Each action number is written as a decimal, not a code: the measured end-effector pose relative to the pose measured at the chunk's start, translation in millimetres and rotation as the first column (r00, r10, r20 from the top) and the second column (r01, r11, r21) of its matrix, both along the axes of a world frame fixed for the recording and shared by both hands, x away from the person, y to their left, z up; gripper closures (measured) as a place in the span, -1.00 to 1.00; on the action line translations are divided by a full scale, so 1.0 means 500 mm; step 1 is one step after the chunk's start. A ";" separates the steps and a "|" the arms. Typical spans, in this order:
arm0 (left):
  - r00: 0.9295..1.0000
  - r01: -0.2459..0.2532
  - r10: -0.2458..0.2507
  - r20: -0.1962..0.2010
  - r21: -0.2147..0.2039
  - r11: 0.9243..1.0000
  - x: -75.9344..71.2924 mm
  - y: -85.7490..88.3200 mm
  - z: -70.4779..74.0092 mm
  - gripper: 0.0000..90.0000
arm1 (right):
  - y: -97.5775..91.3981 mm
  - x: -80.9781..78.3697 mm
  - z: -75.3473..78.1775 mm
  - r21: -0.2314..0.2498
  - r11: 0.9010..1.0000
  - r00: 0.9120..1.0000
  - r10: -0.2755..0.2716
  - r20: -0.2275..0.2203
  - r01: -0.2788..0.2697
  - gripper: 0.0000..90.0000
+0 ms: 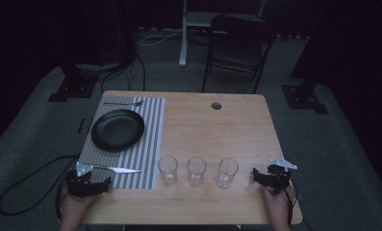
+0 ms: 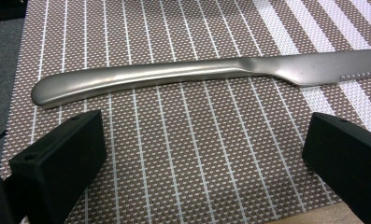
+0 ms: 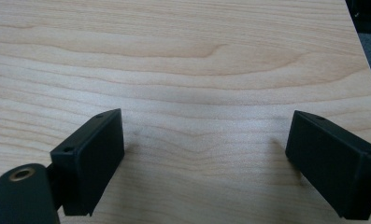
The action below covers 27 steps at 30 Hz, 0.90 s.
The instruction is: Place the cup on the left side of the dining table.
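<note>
A steel knife [image 1: 122, 169] lies on the striped placemat [image 1: 150, 139] near the front left of the wooden table [image 1: 212, 134]. My left gripper [image 1: 85, 183] rests just in front of the knife's handle [image 2: 141, 77], jaws wide apart over the mat [image 2: 197, 154], nothing between them. A black plate [image 1: 117, 129] sits on the mat farther back, with a fork [image 1: 123, 103] behind it. Three clear glasses [image 1: 168, 169] [image 1: 197, 170] [image 1: 226, 172] stand in a row to the mat's right. My right gripper [image 1: 271, 178] sits at the front right, open over bare wood [image 3: 197, 70].
A round cable hole [image 1: 216, 105] is in the far part of the tabletop. A dark chair [image 1: 236, 45] and a white table leg [image 1: 183, 33] stand beyond the table. The table's right edge [image 3: 360, 56] lies close to my right gripper. Cables trail on the floor at left.
</note>
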<state>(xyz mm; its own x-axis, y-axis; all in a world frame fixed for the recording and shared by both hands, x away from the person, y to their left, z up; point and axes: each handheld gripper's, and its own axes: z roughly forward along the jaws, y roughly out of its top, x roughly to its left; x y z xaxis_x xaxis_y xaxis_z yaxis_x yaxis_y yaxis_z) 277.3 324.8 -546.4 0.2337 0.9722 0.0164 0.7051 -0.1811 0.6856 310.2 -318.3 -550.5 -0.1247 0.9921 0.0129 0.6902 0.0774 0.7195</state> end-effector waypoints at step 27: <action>0.998 0.055 -0.055 -0.016 -0.009 0.998 0.000 0.011 0.004 -1.00 | 0.000 0.000 0.000 0.000 1.000 1.000 0.000 0.000 0.000 -0.75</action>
<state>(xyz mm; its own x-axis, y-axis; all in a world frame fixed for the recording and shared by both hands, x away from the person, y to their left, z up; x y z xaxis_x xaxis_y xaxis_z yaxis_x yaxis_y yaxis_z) 277.2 330.2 -544.5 0.2868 0.9580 0.0036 0.7052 -0.2136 0.6760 310.4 -318.3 -550.6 -0.1248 0.9921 0.0131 0.6901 0.0773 0.7196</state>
